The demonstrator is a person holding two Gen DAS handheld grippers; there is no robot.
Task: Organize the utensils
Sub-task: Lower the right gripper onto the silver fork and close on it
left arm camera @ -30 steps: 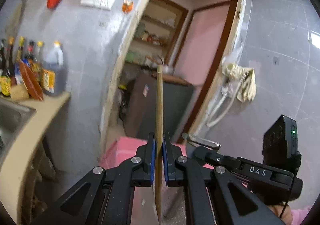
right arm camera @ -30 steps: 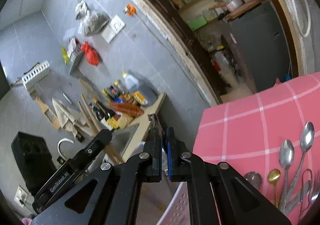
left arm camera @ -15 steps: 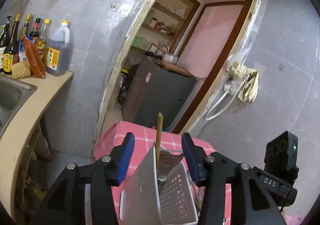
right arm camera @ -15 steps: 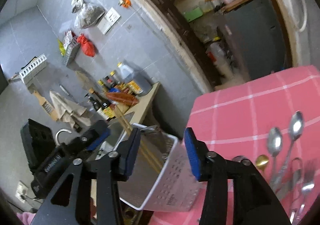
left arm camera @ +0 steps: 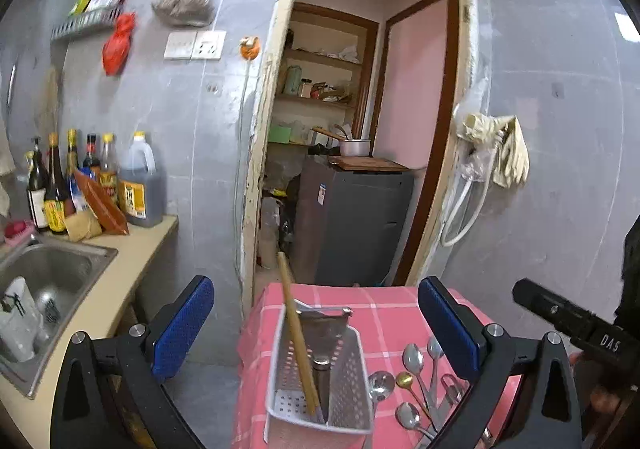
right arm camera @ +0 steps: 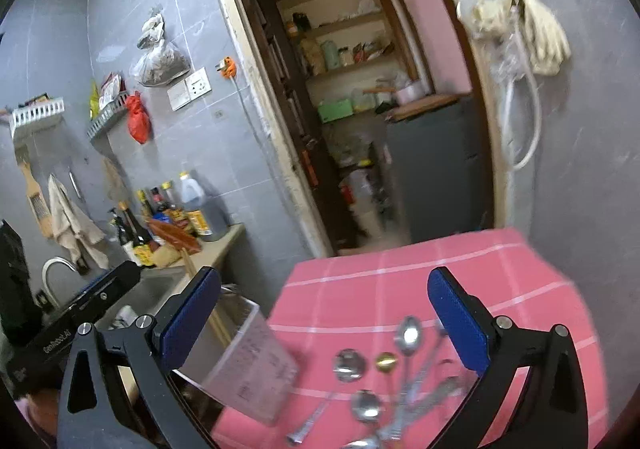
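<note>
With both pairs of jaws just swung wide and nothing between either pair, the next pick turns on where the loose cutlery lies from each hand.

Left gripper [left arm camera: 316, 313]: jaws fully apart, empty; the white perforated caddy [left arm camera: 320, 381] sits straight ahead between its pads in the left wrist view.

Right gripper [right arm camera: 324, 315]: jaws fully apart, empty; the loose spoons [right arm camera: 384, 369] lie just ahead and below, between its pads.

Caddy contents: a wooden chopstick [left arm camera: 298, 333] leans upright in it, tilted toward the left, with a metal utensil [left arm camera: 320, 329] behind; the caddy stands at the left edge of the pink checked cloth [left arm camera: 384, 313] on the counter.

Spoons, position: on the cloth just right of the caddy, bowls toward the far end, handles running back toward the grippers and fanned together; a small gold spoon [left arm camera: 405, 380] lies among them.

Long axis: roughly along the right gripper's line of pointing, so a grasp across a handle likely needs little roll.

Nearer hand: the right, in my judgement; the spoons sit off to the left gripper's right side.

Far: sink [left arm camera: 52, 273] and bottles [left arm camera: 80, 177] left, doorway beyond.
</note>
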